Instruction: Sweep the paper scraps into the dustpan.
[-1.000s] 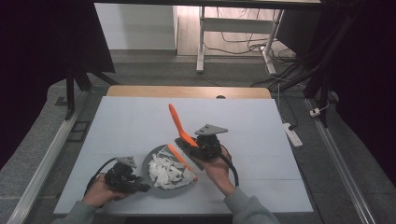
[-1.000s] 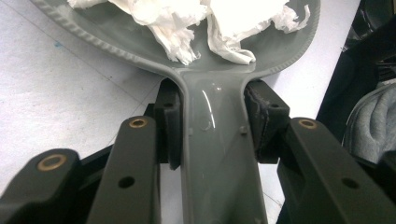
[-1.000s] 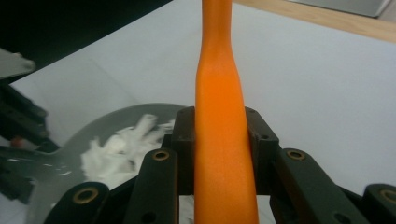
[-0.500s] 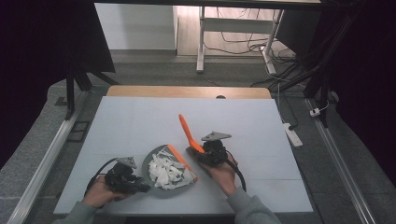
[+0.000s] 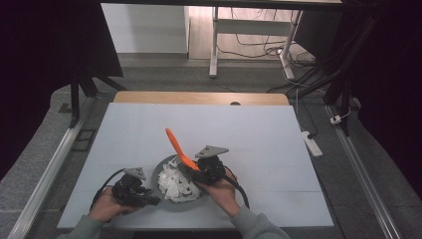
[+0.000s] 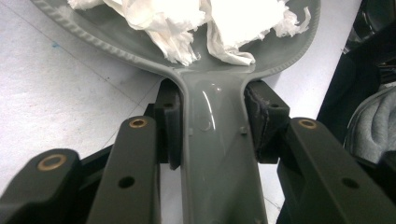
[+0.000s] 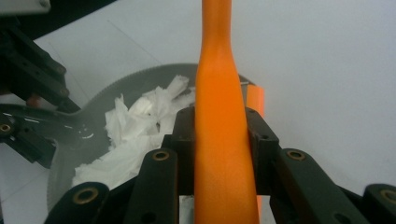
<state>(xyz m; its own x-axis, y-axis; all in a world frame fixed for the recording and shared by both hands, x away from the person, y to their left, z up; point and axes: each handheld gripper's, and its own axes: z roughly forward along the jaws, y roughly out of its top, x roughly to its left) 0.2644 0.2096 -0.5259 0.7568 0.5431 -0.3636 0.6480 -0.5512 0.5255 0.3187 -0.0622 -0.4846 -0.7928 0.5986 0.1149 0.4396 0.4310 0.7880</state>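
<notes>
A grey pan (image 5: 165, 172) near the table's front edge holds crumpled white paper (image 5: 174, 183). My left gripper (image 5: 149, 200) is shut on the pan's handle (image 6: 217, 154), with both pads pressed against its sides. The pan's bowl (image 6: 116, 44) and the paper (image 6: 224, 23) lie just beyond the jaws. My right gripper (image 5: 195, 172) is shut on an orange tool (image 5: 176, 145) at the pan's right rim. The tool's handle slants up and to the left. In the right gripper view the orange tool (image 7: 219, 93) runs straight up between the jaws, above the pan (image 7: 93, 126) and the paper (image 7: 135, 135).
The white table top (image 5: 278, 144) stretches out behind and to the right of the pan, with a wooden strip (image 5: 199, 97) along its far edge. A power strip (image 5: 311, 143) lies off the table's right side. A short orange piece (image 7: 255, 100) shows behind the right jaw.
The right gripper has carried the orange tool left and down, closer to the pan's right rim. The left gripper and the pan have stayed put.
</notes>
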